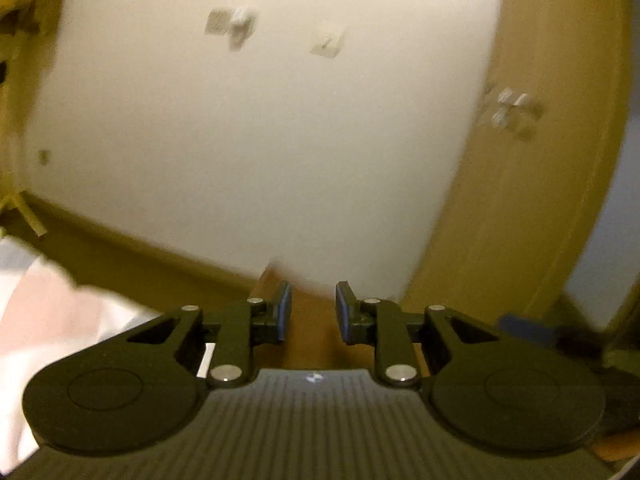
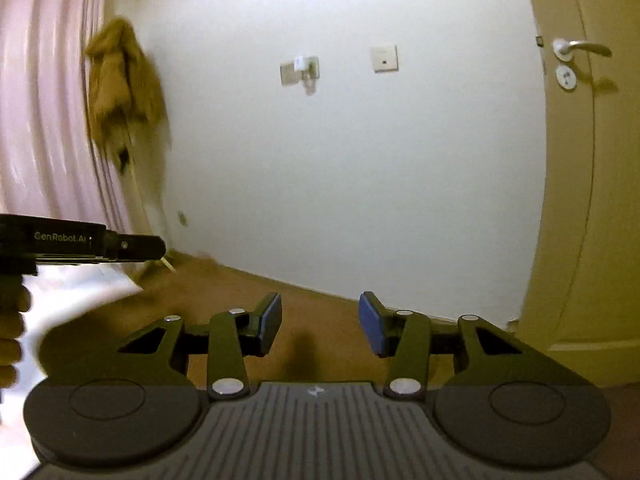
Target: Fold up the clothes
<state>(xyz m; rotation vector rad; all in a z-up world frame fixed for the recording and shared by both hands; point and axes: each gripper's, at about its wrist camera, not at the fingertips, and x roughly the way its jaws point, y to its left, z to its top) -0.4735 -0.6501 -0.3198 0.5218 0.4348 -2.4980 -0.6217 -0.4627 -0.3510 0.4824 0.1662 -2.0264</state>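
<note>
left black two-finger gripper (image 1: 313, 312): fingers slightly parted, empty | right black two-finger gripper (image 2: 319, 322): fingers wider apart, empty | white-and-pale-pink cloth (image 1: 48, 320) (blurred): low left, beside left gripper, over brown floor (image 2: 312, 320)

A white wall (image 2: 340, 168) fills both views, and everything else sits around it. On the wall, a socket plate with a white plug (image 2: 301, 70) lies just left of a square switch plate (image 2: 385, 58), while a tan furry garment (image 2: 122, 84) hangs at the wall's left edge beside a pink curtain (image 2: 44, 100). A beige door (image 2: 588, 200) with a metal lever handle (image 2: 580, 48) stands right of the wall, and brown carpet (image 2: 312, 320) runs along its foot.
</note>
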